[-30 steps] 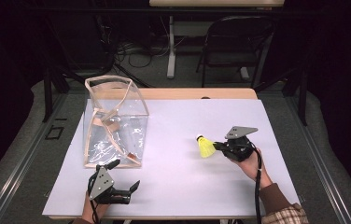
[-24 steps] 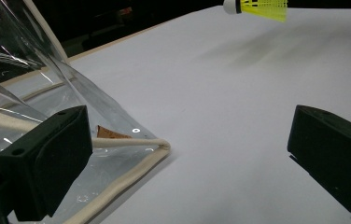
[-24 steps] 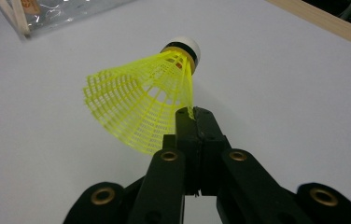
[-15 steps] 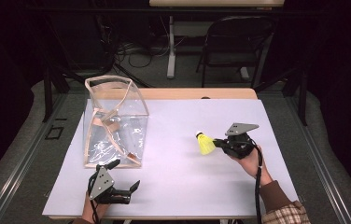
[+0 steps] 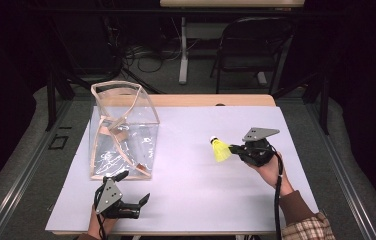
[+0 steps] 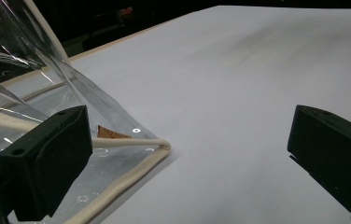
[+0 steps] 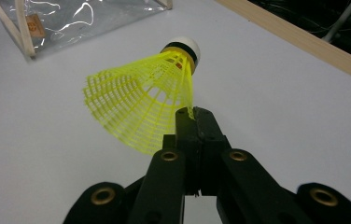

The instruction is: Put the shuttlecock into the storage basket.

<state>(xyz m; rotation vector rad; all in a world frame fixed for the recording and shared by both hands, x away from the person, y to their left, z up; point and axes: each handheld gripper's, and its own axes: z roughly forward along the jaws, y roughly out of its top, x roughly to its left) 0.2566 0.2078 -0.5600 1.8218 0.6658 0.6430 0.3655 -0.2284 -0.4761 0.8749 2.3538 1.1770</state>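
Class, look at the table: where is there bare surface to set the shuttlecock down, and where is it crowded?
The widest bare patch lies mid-table, between the clear bag and the yellow shuttlecock held by the right gripper. The front strip between both grippers is bare too. It is crowded at the bag's near corner, where the open left gripper sits.

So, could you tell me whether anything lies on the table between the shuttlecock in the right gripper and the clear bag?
Nothing visible does. The right gripper pinches the skirt of the yellow shuttlecock, and bare white table runs from it to the clear bag. The left gripper sits open at the bag's near corner, off that line.
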